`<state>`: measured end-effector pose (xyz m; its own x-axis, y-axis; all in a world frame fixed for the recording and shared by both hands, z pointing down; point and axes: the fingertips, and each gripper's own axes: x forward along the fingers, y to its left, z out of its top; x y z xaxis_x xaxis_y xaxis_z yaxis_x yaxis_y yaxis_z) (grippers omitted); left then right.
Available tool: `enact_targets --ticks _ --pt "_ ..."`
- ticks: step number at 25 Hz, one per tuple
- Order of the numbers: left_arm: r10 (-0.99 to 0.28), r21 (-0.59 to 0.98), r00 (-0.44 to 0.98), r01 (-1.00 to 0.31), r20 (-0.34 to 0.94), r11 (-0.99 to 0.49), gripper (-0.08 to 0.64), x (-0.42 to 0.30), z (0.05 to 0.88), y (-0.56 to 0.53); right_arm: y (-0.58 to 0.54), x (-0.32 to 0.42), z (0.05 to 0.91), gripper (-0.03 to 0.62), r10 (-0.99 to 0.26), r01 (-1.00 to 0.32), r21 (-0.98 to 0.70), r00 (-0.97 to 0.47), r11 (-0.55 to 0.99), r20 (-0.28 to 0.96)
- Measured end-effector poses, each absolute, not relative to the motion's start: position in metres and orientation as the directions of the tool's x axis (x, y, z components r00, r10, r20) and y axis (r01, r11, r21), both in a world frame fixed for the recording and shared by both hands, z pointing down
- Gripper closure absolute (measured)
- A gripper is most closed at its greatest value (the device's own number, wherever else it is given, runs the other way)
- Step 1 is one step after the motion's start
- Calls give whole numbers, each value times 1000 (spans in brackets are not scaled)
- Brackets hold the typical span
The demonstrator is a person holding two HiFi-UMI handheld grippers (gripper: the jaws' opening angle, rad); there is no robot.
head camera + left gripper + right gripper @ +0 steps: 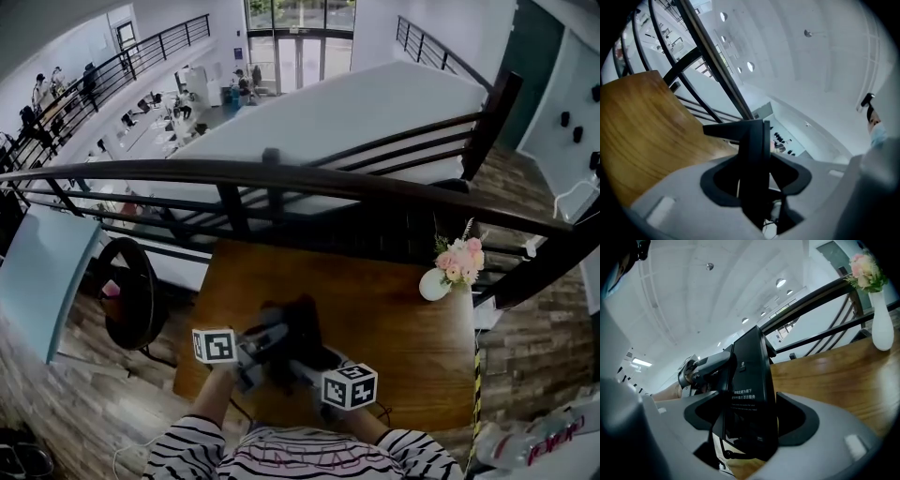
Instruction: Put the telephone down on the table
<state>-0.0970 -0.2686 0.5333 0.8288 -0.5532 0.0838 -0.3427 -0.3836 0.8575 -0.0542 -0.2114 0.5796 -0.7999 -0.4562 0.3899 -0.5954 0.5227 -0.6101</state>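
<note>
1. Starting at the left edge of the wooden table (412, 328): a round black object (131, 292) stands on the floor just beyond that edge. Its kind cannot be determined.
2. Left gripper (262, 345): located over the table's near half, left of centre, and pointing roughly level. Its jaws stand at a medium width and clamp a black upright part of the telephone (753, 140), which occupies the middle of the gap.
3. Telephone: black, with a panel of small white print on the face shown in the right gripper view. It is over the table's near-centre area and is carried between both grippers. Contact between its underside and the table top cannot be confirmed.
4. Right gripper (314, 367): located over the table's near edge, right of centre, and tilted slightly downward. Its jaws are closed on the telephone body, one on each side face. In the right gripper view, the left gripper appears on the far side of the telephone.
5. Vase (434, 284): white and upright, holding pink flowers (459, 261). It stands at the table's far right corner, well apart from the telephone.
6. Railing (281, 178): dark, running along the table's far edge.
</note>
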Motion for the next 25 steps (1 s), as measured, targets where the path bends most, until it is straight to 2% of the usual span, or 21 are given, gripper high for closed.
enact_targets --ticks 6,12,25 --pt "-515 857 849 -347 115 -381 371 -140 547 -325 -266 -99 591 238 -482 -616 -623 -780 482 398" --pt "-493 859 865 -322 96 -399 371 -182 562 -391 -330 -143 608 238 -503 -627 -618 -769 474 395" --pt "-394 861 912 -285 109 -422 370 -227 642 -505 -440 -199 688 238 -541 -668 -638 -722 383 432"
